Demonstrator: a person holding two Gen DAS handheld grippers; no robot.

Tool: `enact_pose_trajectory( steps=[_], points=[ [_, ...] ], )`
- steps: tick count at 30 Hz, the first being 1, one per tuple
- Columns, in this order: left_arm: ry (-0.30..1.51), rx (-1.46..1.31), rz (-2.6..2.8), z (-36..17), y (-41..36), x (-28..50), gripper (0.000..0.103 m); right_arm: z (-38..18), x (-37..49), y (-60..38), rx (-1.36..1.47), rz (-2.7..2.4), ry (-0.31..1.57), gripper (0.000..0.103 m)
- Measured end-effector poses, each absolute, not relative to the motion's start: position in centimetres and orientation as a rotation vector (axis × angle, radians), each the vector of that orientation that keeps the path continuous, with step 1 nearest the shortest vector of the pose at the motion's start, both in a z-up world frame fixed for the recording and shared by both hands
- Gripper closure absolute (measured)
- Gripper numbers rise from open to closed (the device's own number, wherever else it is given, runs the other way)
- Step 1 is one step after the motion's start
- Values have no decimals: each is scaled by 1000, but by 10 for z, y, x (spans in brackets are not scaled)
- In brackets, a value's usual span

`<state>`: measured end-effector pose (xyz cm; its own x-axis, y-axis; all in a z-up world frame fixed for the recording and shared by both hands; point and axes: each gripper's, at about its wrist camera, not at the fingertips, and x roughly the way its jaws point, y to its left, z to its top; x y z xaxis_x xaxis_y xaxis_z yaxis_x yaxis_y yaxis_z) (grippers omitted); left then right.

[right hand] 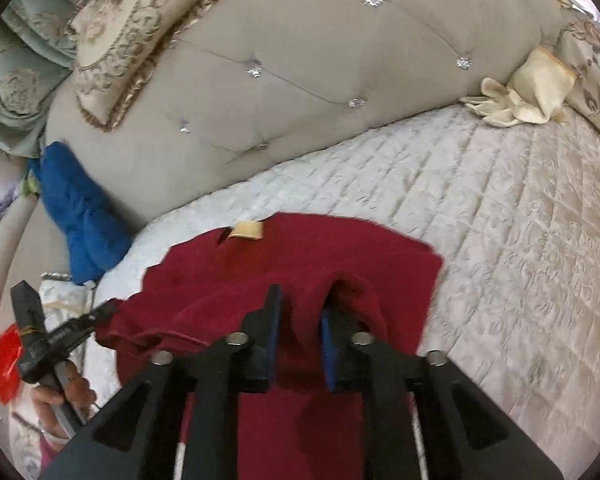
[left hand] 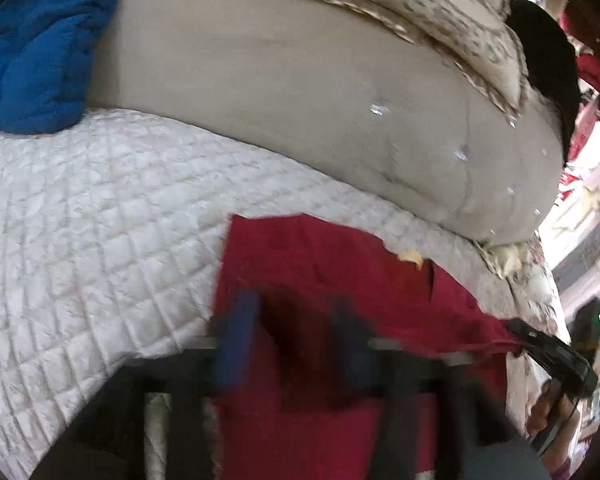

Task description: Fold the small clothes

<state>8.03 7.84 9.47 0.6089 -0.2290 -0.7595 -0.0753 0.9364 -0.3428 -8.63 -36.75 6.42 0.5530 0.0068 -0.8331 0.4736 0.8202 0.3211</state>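
The white quilt (right hand: pixel 500 220) is my folding surface, and the red garment (right hand: pixel 300 256) lies on it toward six o'clock, its hem lifted. My right gripper (right hand: pixel 300 304) is nipped on a bunch of that hem; my left gripper (left hand: pixel 292 320) has its jaws apart at the nine o'clock corner, pinching nothing that I can make out. I'd carry both corners level toward the tan label (right hand: pixel 247 230) at twelve o'clock, keeping the edge taut, then lay it down flat
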Motion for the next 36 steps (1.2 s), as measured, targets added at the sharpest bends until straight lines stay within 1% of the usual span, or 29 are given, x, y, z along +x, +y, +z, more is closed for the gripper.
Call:
enact_pose_trajectory(
  steps=[1, 3, 5, 7, 9, 12, 14, 16, 18, 21, 22, 23, 25, 31, 33, 34, 36],
  points=[
    [882, -377, -83, 100, 86, 78, 29, 70, -92, -370, 553, -308, 922, 89],
    [842, -399, -78, 108, 95, 74, 28, 85, -110, -372, 542, -324, 852, 88],
    [840, -369, -66, 111, 97, 71, 28, 94, -127, -367, 529, -304, 830, 88],
    [844, -326, -39, 110, 94, 67, 28, 96, -133, -353, 483, -242, 851, 90],
    [858, -299, -25, 104, 90, 68, 28, 86, -124, -337, 403, -210, 918, 91],
    [910, -261, -6, 88, 84, 73, 28, 64, -92, -332, 305, -272, 987, 91],
    [947, -218, 27, 74, 81, 76, 28, 40, -65, -349, 321, -339, 1013, 90],
    [994, -172, 60, 62, 80, 78, 28, 16, -46, -368, 355, -417, 1117, 90],
    [1004, -138, 61, 58, 79, 75, 28, 23, -42, -367, 365, -442, 1101, 90],
    [996, -81, 61, 56, 76, 71, 27, 51, -37, -338, 314, -408, 1040, 88],
    [996, -78, 61, 56, 76, 70, 27, 58, -32, -326, 316, -366, 1023, 86],
    [998, -79, 61, 55, 76, 69, 27, 62, -22, -309, 323, -300, 1016, 83],
    [999, -82, 58, 56, 76, 66, 27, 61, 1, -283, 336, -181, 1027, 82],
    [993, -76, 59, 59, 78, 59, 25, 31, 83, -193, 252, 42, 1100, 80],
    [995, -86, 55, 59, 79, 60, 25, 16, 105, -175, 289, 90, 1158, 79],
    [995, -88, 53, 60, 79, 60, 25, 6, 114, -168, 301, 103, 1189, 77],
    [993, -92, 52, 60, 80, 60, 25, -21, 133, -161, 285, 68, 1281, 76]
  ],
)
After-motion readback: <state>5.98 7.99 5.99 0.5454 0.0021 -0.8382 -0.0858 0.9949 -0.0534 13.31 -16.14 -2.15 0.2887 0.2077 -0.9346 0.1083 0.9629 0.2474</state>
